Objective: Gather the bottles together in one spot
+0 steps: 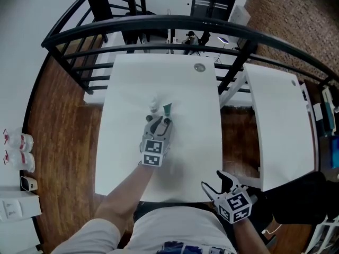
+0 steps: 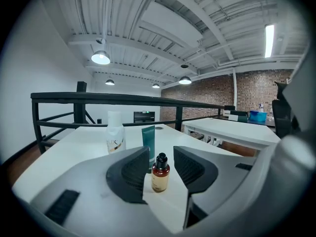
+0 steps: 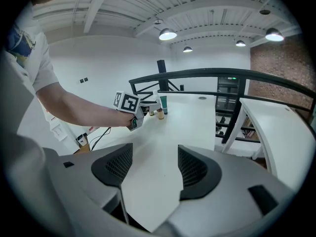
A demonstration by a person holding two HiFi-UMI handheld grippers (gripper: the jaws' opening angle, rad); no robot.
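The left claw (image 1: 160,123) is stretched out over the middle of the white table (image 1: 196,142) with its jaws spread. A small amber bottle (image 2: 160,174) with a black cap stands upright between the pads, with a sliver of tabletop showing on either side of it, so nothing is pinching it. Just beyond that bottle stand a teal tube (image 2: 148,139) and, to its left, a white bottle (image 2: 114,137), both upright and close together, so all three sit in one tight cluster. The group is well in from every edge of the table. There is bare white surface to its right, on the near side, and beyond it towards a round fitting (image 1: 199,67) near the far edge. The right claw (image 1: 216,182) hangs at the table's near right edge, well apart from the bottles, with its jaws spread and only tabletop between them. A black railing (image 1: 159,20) curves behind the table, and a second white table (image 1: 280,126) stands to the right across a gap.
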